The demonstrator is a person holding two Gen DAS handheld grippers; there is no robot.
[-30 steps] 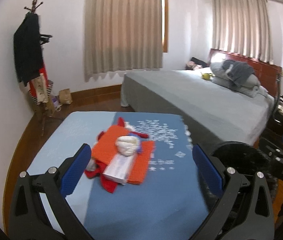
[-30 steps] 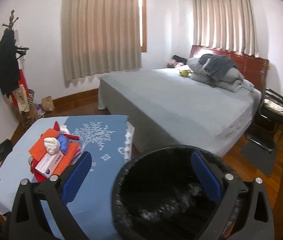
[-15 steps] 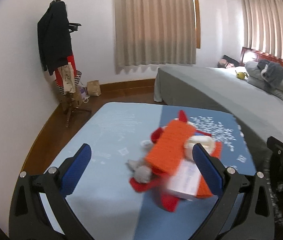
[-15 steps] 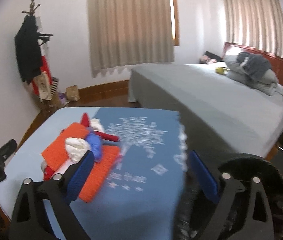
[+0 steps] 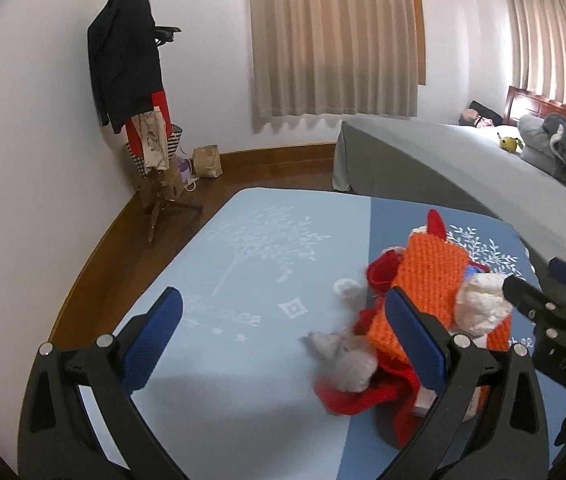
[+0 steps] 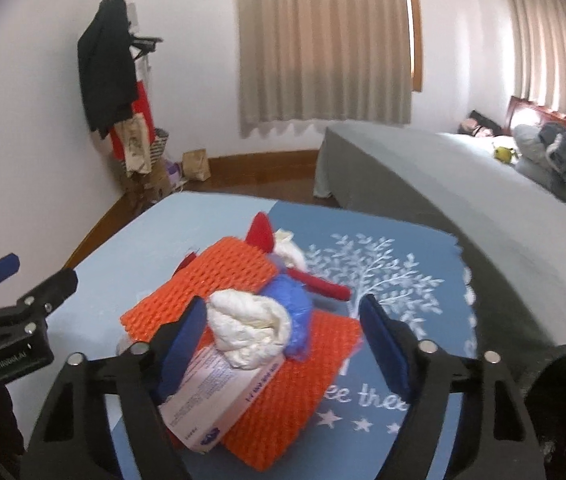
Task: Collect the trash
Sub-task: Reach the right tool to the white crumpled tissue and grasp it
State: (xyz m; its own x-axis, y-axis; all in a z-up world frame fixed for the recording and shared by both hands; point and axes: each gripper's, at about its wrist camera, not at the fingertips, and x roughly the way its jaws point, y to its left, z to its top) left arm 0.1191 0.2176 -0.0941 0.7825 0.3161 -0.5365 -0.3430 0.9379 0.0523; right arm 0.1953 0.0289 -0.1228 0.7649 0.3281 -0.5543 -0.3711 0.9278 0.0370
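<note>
A pile of trash lies on the blue table [image 5: 251, 264]: orange foam netting [image 6: 219, 280], a crumpled white wad [image 6: 249, 326], a blue crumpled bag [image 6: 297, 304], a white printed box [image 6: 219, 396], red scraps [image 5: 363, 396] and grey-white crumpled bits [image 5: 347, 360]. My right gripper [image 6: 283, 340] is open, its blue pads on either side of the white wad and blue bag, just above the pile. My left gripper [image 5: 283, 340] is open over bare table, its right finger beside the orange netting [image 5: 431, 280]. The black bin rim [image 6: 563, 400] shows at the right.
A grey bed [image 6: 463, 184] with pillows stands right of the table. A coat rack [image 5: 131, 80] with clothes and a paper bag [image 5: 207, 156] stand by the far wall. Curtains cover the windows. Wooden floor lies left of the table.
Both grippers swung left. The right gripper left the bin and came over the trash pile, straddling the white wad. The left gripper moved off the pile to its left side.
</note>
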